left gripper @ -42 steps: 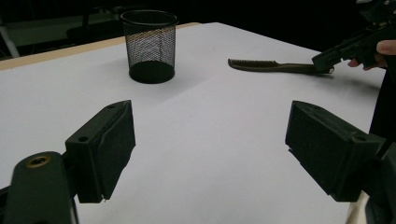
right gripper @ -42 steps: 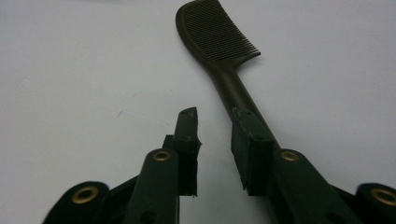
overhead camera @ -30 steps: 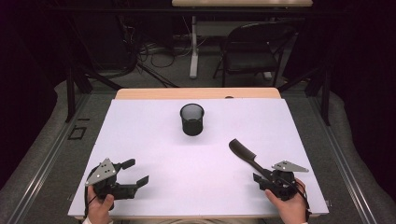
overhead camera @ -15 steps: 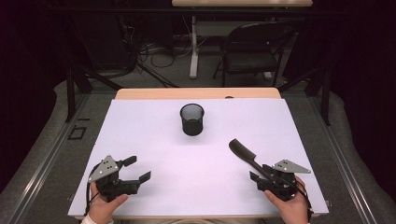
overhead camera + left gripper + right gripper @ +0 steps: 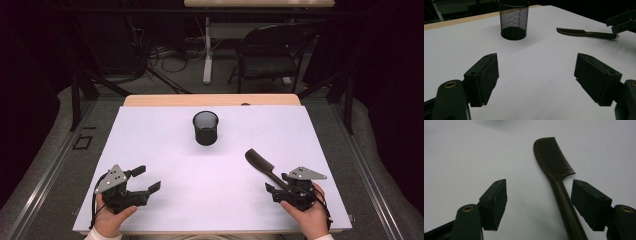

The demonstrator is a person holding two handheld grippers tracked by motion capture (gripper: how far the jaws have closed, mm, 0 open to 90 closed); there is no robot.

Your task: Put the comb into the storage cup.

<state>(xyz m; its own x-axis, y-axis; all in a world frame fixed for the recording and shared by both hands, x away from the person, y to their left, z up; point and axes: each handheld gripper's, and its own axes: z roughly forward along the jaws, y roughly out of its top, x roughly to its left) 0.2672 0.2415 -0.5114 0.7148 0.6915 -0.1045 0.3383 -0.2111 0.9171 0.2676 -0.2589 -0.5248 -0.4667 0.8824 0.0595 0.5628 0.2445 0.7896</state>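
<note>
A dark comb point(image 5: 260, 162) lies on the white table cover point(image 5: 150, 135), teeth end away from me. Its handle point(image 5: 564, 202) runs between the pads of my right gripper point(image 5: 539, 202), close to the right-hand pad, and neither pad presses it. Those jaws have just been opening. My right gripper point(image 5: 278, 184) sits at the near right of the table. At the near left my left gripper point(image 5: 147, 178) is open with only bare table between its jaws point(image 5: 536, 77), which have just been closing slightly. A black mesh cup point(image 5: 205, 128) stands upright mid-table.
The table's near edge runs just under both hands. A bare wooden strip point(image 5: 210, 100) marks the far edge. Beyond it stand a black chair point(image 5: 270, 55) and a desk leg with cables on the floor. The other gripper point(image 5: 624, 21) shows past the comb point(image 5: 584, 32).
My right gripper's jaws have spread wider around the comb's handle, and the comb lies where it was. The left hand has stayed put.
</note>
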